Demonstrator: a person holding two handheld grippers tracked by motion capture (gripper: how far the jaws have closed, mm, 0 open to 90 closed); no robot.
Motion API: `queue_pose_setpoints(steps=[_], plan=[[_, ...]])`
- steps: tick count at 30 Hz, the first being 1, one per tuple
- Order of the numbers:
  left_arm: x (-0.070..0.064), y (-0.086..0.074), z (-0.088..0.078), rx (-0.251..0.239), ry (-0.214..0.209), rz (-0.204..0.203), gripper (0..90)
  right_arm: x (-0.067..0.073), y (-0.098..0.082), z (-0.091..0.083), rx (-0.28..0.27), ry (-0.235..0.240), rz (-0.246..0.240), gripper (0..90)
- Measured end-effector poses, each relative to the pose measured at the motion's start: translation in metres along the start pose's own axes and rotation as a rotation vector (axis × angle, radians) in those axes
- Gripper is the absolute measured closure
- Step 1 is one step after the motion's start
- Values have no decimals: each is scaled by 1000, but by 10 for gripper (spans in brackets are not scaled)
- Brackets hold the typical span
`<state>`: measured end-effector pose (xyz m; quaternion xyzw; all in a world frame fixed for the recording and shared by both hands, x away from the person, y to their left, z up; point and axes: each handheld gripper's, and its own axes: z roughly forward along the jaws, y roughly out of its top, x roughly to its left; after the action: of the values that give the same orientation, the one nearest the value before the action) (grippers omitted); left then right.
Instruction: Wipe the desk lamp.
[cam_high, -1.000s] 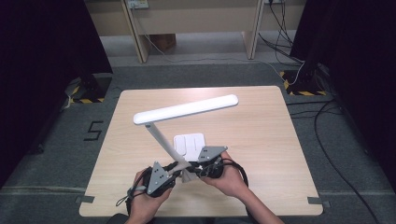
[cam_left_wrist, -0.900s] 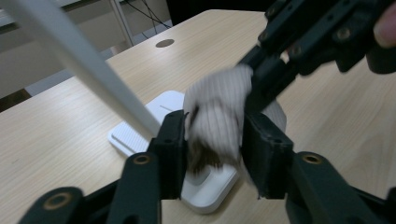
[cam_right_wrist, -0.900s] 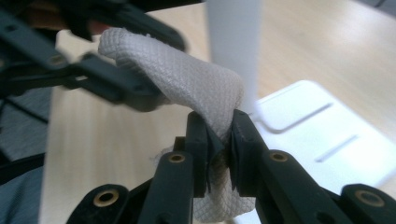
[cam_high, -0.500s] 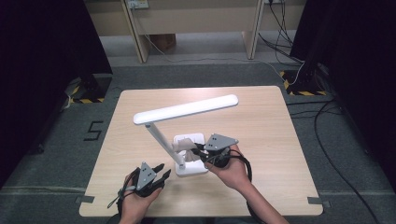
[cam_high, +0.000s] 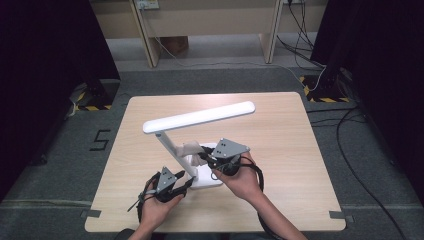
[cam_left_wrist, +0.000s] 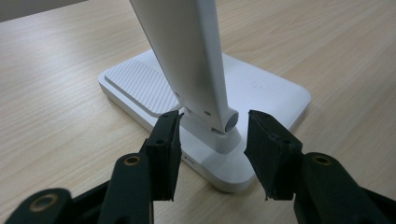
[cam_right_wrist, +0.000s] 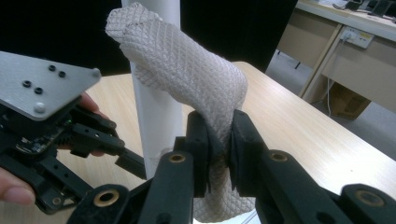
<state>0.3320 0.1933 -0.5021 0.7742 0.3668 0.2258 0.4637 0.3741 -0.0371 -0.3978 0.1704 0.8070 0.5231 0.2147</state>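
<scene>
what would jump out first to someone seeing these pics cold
A white desk lamp stands near the middle of the wooden table, its long head stretched out over it. The right gripper pinches a pale mesh cloth up against the lamp's stem. The left gripper, jaws just opened, straddles the hinge at the foot of the stem without pressing on it.
</scene>
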Motion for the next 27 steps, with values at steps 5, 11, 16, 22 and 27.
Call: queue_pose_setpoints(steps=[5, 11, 16, 22, 27], plan=[[-1, 3, 3, -13, -2, -8, 525, 0, 1, 0, -6, -4, 7, 802], [-1, 3, 7, -7, 0, -12, 528, 0, 1, 0, -12, -11, 8, 802], [-1, 3, 8, -10, 2, -13, 534, 0, 2, 0, -13, -14, 7, 802], [-1, 4, 10, -19, 9, -20, 539, 1, 3, 0, -19, -15, 9, 802], [-1, 4, 9, -28, 11, -26, 539, -6, -2, -13, -31, -45, 22, 802]])
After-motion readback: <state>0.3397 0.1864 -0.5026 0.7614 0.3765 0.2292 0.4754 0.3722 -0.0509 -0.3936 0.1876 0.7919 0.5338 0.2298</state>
